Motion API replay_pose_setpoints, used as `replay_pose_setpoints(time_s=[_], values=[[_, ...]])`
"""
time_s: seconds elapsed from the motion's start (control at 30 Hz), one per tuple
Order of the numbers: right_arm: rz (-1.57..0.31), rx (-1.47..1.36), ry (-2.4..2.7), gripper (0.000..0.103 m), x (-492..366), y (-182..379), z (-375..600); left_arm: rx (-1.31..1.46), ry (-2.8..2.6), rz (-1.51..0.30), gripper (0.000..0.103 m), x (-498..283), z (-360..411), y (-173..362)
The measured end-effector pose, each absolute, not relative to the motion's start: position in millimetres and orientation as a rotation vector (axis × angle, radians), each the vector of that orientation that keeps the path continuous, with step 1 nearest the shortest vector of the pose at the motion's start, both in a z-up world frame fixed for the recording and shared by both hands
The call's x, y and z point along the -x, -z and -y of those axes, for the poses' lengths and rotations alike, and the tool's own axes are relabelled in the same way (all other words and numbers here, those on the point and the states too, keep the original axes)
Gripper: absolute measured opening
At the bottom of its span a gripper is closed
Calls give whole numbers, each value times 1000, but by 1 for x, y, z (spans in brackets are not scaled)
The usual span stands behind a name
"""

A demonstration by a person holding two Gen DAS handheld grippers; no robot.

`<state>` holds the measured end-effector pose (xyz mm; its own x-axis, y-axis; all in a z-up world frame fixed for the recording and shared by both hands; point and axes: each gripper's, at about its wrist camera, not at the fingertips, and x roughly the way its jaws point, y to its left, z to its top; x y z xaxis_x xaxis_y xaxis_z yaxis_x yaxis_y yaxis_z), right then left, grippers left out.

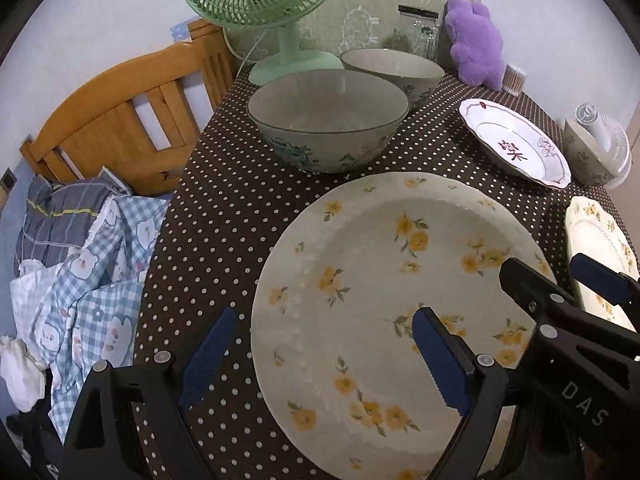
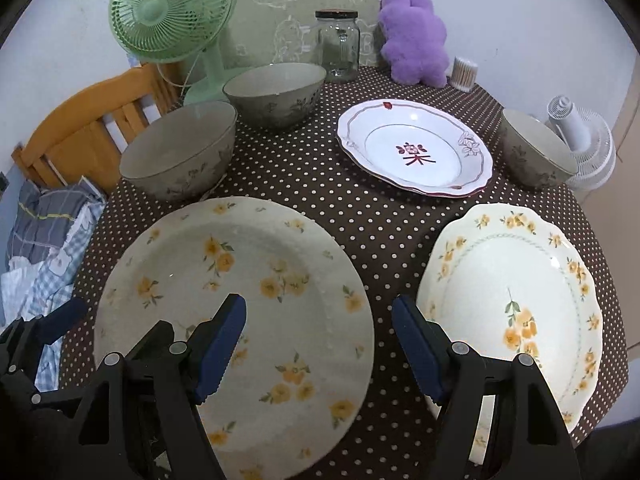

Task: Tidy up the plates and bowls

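In the left wrist view, the left hand-held gripper point(image 1: 324, 356) gapes empty astride the near-left rim of the large floral plate point(image 1: 384, 280), likely lining up a pinch. In the right wrist view, the right hand-held gripper point(image 2: 320, 344), also open and empty, hovers over the dotted surface point(image 2: 384, 232) between that plate and the scalloped plate point(image 2: 516, 304); the bowls point(image 2: 180, 152) wait unstacked at the far left.

A green desk fan point(image 2: 172, 12) stands at eleven o'clock on the brown polka-dot tablecloth point(image 2: 360, 216). At twelve o'clock sits a clear glass jar point(image 2: 337, 46) with a dark lid, and just beside it, toward one o'clock, a purple plush toy point(image 2: 416, 40) leans on the wall. A tub of cotton swabs point(image 2: 464, 73) stands next to the toy. A small white fan point(image 2: 584, 144) lies at two o'clock. Off the table at nine o'clock are a wooden bed frame point(image 1: 120, 120) and checked bedding point(image 1: 88, 260).
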<state>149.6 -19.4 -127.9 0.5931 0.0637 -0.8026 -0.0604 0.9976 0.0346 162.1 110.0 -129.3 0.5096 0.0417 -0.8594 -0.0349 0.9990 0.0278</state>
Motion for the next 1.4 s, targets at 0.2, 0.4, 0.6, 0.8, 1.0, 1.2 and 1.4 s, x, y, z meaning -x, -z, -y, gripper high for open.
replay_pose_setpoints(time_s=[0.2, 0.4, 0.6, 0.8, 1.0, 1.2, 1.4], values=[[-945, 2, -53, 74, -158, 137, 15, -5, -37, -1055, 85, -168, -114, 137], [-979, 3, -33, 65, -163, 146, 15, 17, -64, -1079, 71, -171, -118, 142], [-1018, 11, -24, 61, -167, 156, 16, 23, -85, -1093, 67, -176, -119, 145], [-1030, 58, -24, 61, -168, 159, 12, 10, -91, -1089, 66, -176, -116, 145], [-1039, 67, -40, 61, -169, 158, 12, 3, -112, -1116, 67, -178, -113, 144], [-1060, 62, -48, 61, -167, 156, 14, 8, -107, -1136, 66, -173, -113, 143], [-1057, 75, -60, 61, -162, 149, 16, 20, -107, -1155, 66, -165, -111, 138]])
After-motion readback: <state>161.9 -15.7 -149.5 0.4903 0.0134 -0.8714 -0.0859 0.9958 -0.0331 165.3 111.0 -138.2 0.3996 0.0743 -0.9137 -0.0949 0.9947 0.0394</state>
